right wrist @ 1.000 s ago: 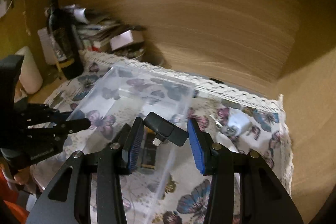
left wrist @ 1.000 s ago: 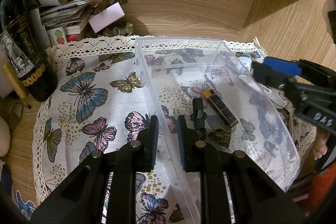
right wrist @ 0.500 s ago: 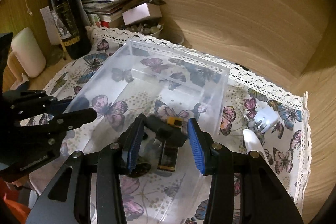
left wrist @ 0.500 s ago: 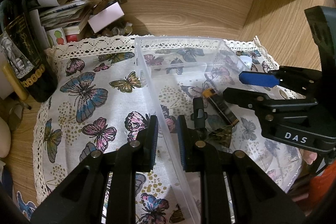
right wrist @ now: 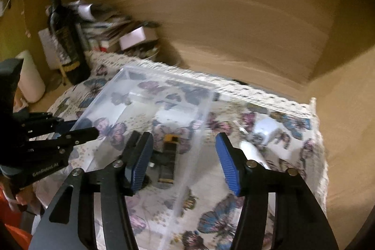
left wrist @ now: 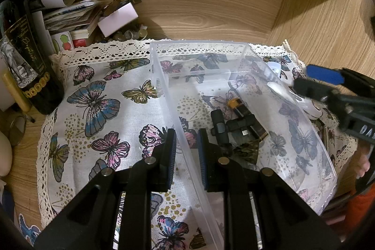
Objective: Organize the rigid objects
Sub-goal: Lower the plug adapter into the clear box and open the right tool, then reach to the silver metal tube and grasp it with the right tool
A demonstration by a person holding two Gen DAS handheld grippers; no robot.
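A clear plastic bin (left wrist: pixel 304 132) (right wrist: pixel 131 95) stands on a butterfly-print cloth (left wrist: pixel 105 109). My left gripper (left wrist: pixel 186 156) is shut on the bin's left wall. Inside lie a black and orange lighter (left wrist: pixel 246 114) (right wrist: pixel 169 156), a small black adapter (left wrist: pixel 241 124) and another black piece (left wrist: pixel 219 125). My right gripper (right wrist: pixel 185 161) is open and empty, raised over the bin's right wall; it shows at the right of the left wrist view (left wrist: pixel 311 79). A white charger plug (right wrist: pixel 267 128) and a white oblong object (right wrist: pixel 252 151) lie on the cloth to the right of the bin.
A dark wine bottle (left wrist: pixel 25 62) (right wrist: pixel 65 39) stands at the back left beside a pile of papers and a white box (left wrist: pixel 117 18). Wooden walls close the back and the right side. A white cylinder (right wrist: pixel 30 76) stands at the far left.
The black adapter left my right gripper and now lies in the bin by the lighter. My right gripper opened wider and pulled back to the right. The left gripper stayed put.
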